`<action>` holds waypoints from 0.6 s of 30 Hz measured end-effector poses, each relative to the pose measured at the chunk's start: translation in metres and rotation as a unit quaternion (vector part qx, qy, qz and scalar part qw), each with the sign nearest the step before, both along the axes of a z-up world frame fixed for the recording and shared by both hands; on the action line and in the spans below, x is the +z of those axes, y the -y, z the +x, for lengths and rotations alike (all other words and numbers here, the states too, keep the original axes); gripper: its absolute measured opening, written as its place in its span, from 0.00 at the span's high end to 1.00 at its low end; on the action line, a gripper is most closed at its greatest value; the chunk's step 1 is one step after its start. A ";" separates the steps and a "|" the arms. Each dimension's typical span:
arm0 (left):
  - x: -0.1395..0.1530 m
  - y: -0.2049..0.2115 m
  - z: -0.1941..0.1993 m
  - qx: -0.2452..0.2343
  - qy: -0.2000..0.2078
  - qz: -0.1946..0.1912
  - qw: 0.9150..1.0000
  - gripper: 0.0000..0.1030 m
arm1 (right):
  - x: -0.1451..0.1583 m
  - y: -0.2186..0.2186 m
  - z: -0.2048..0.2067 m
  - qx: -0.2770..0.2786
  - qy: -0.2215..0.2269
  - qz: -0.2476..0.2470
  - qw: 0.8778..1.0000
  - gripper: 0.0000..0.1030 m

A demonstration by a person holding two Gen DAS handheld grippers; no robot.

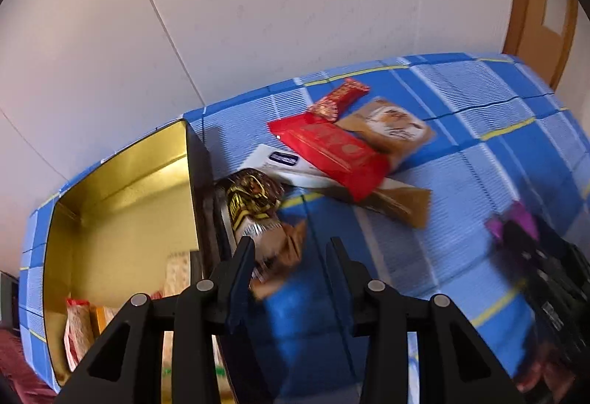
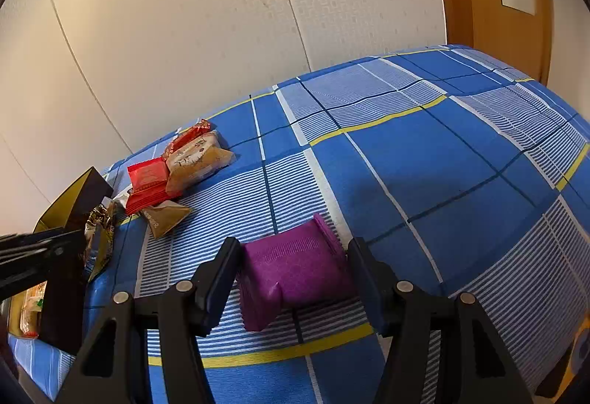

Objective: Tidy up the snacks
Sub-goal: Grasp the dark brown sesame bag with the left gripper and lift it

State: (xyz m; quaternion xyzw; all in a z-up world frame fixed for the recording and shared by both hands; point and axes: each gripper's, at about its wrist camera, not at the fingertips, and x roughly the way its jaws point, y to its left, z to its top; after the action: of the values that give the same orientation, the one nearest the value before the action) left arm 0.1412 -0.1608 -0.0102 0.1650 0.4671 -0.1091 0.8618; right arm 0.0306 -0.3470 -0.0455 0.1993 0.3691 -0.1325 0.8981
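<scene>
Presently, the left tongs (image 1: 291, 252) stand apart with nothing between the fingers; a brown-and-gold snack packet (image 1: 258, 208) lies just beyond the left finger, beside the outer wall of the gold-lined tin (image 1: 121, 182). The tin sits at the left edge of the blue checked bed cover (image 2: 424, 164) and holds a few wrapped snacks (image 1: 77, 326) in its near corner. Further out lies a loose heap: a large red packet (image 1: 332, 149), a tan packet (image 1: 391, 125), a small red wrapper (image 1: 341, 96), a white packet (image 1: 280, 160) and a brown wrapper (image 1: 402, 203), overlapping one another. The right tongs (image 2: 295, 271) are clamped across a purple packet (image 2: 295, 271), both fingers against its sides, low over the cover, well apart from the heap.
</scene>
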 end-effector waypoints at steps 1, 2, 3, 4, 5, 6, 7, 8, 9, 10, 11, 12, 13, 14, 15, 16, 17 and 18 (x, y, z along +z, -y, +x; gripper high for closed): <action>-0.004 0.002 0.005 0.001 -0.001 0.006 1.000 0.61 | 0.000 0.000 0.000 0.000 0.000 0.001 1.000 0.40; -0.006 0.004 0.008 0.002 -0.002 0.013 1.000 0.61 | 0.000 0.000 0.000 -0.001 0.001 0.002 1.000 0.40; -0.010 0.005 0.011 0.003 -0.002 0.020 1.000 0.61 | 0.000 0.000 0.000 -0.001 0.001 0.003 1.000 0.40; -0.014 0.007 0.013 0.003 -0.004 0.029 1.000 0.61 | 0.000 0.000 0.000 -0.001 0.001 0.003 1.000 0.40; -0.020 0.008 0.017 0.003 -0.009 0.038 0.999 0.61 | 0.000 0.000 0.000 -0.002 0.001 0.003 1.000 0.40; -0.025 0.008 0.020 0.007 -0.012 0.049 0.999 0.61 | 0.000 0.000 0.000 -0.003 0.001 0.003 1.000 0.40; -0.027 0.008 0.021 0.015 -0.007 0.057 0.998 0.61 | 0.000 0.000 0.000 -0.002 0.002 0.003 1.000 0.40; -0.030 0.007 0.023 0.015 -0.005 0.058 0.998 0.61 | 0.000 0.000 -0.001 -0.003 0.002 0.004 1.000 0.40; -0.031 0.006 0.024 0.013 -0.002 0.055 0.998 0.61 | 0.000 0.000 -0.001 -0.003 0.002 0.005 1.000 0.40; -0.030 0.005 0.025 0.008 0.002 0.049 0.999 0.61 | 0.000 0.000 -0.001 -0.004 0.003 0.005 1.000 0.40; -0.030 0.004 0.025 0.005 0.004 0.045 0.999 0.62 | 0.000 0.000 -0.001 -0.004 0.003 0.006 1.000 0.40; -0.030 0.003 0.024 0.002 0.007 0.044 0.999 0.63 | 0.000 0.000 -0.001 -0.005 0.003 0.005 1.000 0.40; -0.031 0.004 0.022 -0.008 0.011 0.046 0.999 0.63 | 0.000 -0.001 -0.001 -0.005 0.003 0.005 1.000 0.40; -0.031 0.004 0.019 -0.015 0.014 0.045 0.999 0.63 | 0.000 0.000 -0.001 -0.005 0.003 0.006 1.000 0.40; -0.031 0.003 0.014 -0.024 0.015 0.041 0.999 0.64 | 0.000 0.000 -0.001 -0.005 0.003 0.006 1.000 0.40; -0.030 0.004 0.009 -0.030 0.015 0.036 0.999 0.64 | 0.000 0.000 -0.001 -0.005 0.003 0.006 1.000 0.40; -0.029 0.004 0.004 -0.035 0.013 0.029 0.999 0.64 | 0.000 0.000 -0.001 -0.005 0.003 0.006 1.000 0.40; -0.028 0.004 -0.001 -0.040 0.011 0.020 0.999 0.64 | 0.000 0.000 -0.001 -0.005 0.003 0.006 1.000 0.40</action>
State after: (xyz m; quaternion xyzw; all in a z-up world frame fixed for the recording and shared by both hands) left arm 0.1398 -0.1651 -0.0384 0.2021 0.4531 -0.1318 0.8582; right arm 0.0298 -0.3471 -0.0456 0.2067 0.3662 -0.1340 0.8974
